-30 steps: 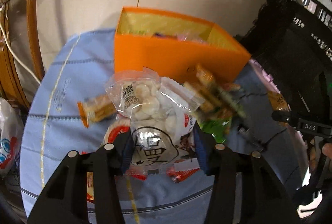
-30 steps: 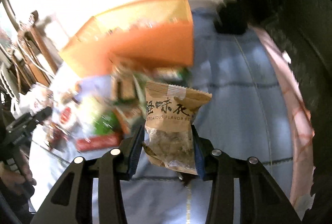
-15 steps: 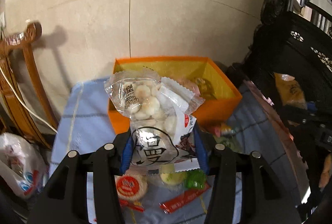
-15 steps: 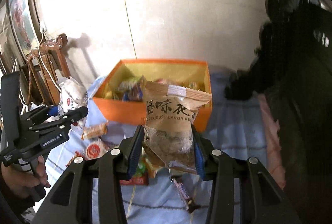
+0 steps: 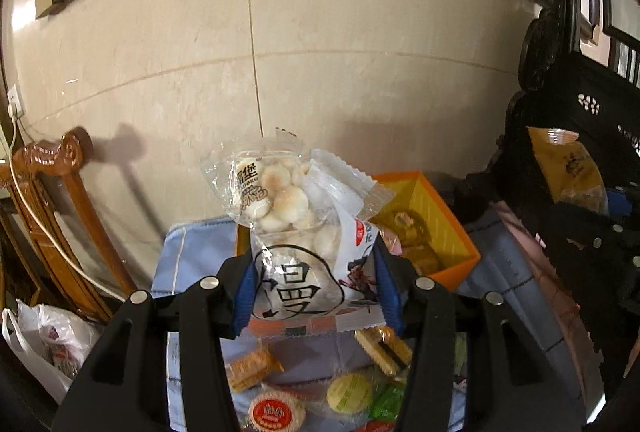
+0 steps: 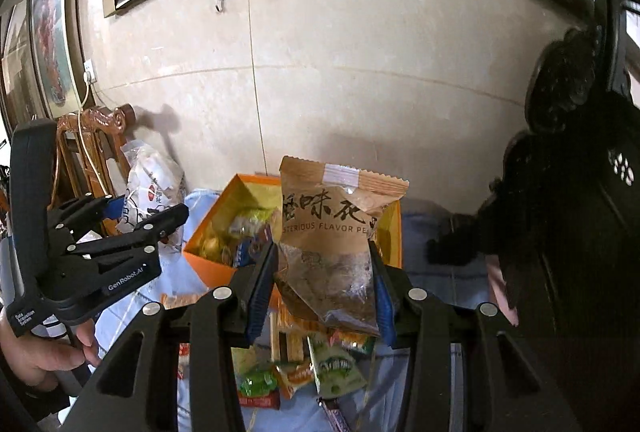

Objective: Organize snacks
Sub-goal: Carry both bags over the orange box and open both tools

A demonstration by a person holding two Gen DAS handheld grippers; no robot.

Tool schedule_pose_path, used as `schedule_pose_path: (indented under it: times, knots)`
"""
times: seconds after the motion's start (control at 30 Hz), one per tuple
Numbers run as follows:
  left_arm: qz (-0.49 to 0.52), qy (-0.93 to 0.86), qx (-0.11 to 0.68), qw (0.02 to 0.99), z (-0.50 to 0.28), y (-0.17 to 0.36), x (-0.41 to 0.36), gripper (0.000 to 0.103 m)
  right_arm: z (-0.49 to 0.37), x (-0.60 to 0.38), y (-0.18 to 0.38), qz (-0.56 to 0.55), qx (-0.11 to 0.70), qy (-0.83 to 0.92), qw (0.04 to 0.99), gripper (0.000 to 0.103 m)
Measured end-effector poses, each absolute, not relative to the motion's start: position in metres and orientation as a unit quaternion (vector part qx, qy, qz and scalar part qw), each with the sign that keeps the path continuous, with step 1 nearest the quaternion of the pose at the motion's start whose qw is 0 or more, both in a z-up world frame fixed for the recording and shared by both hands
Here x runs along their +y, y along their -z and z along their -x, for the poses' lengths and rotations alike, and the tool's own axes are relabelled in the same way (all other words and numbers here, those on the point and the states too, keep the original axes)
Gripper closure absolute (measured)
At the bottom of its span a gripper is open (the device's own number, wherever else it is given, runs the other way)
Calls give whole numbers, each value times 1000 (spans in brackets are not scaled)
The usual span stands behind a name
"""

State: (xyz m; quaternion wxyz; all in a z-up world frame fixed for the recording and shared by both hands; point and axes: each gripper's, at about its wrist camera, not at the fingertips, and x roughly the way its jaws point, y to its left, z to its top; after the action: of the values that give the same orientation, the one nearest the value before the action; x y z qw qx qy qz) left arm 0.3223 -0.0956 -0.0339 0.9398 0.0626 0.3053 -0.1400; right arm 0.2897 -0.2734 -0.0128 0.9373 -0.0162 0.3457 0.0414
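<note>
I see a clear bag of little round white biscuits (image 5: 288, 208) standing upright, up off the table. A brown paper snack bag (image 6: 332, 232) stands upright too. The orange box (image 6: 224, 216) sits open, with snacks inside. More small snacks (image 5: 352, 392) lie on the blue cloth.

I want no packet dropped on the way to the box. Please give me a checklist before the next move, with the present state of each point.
1. Left gripper holds the biscuit bag between its jaws: ok.
2. Right gripper holds the brown packet: ok.
3. Orange box is open on top: ok.
4. Room left in the box: cannot tell, packets already lie inside.
5. Loose snacks on the blue cloth below: not ok, still unsorted.
</note>
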Motion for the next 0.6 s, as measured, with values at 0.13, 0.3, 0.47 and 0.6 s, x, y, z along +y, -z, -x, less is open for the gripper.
schedule_pose_path:
  times: [0.13, 0.3, 0.47, 0.6]
  knots:
    - [-63, 141, 298, 942, -334, 25, -100, 53, -301, -273, 0, 21, 336, -44, 940, 59]
    - [-67, 143, 282, 946, -352, 13, -112, 53, -323, -273, -9, 26, 332, -45, 942, 59]
    - [-62, 144, 264, 952, -383, 1, -125, 4, -366, -273, -8, 24, 347, -54, 936, 50]
    - [-50, 125, 287, 949, -425, 7, -125, 4, -408, -285, 3, 25, 353, -24, 935, 25]
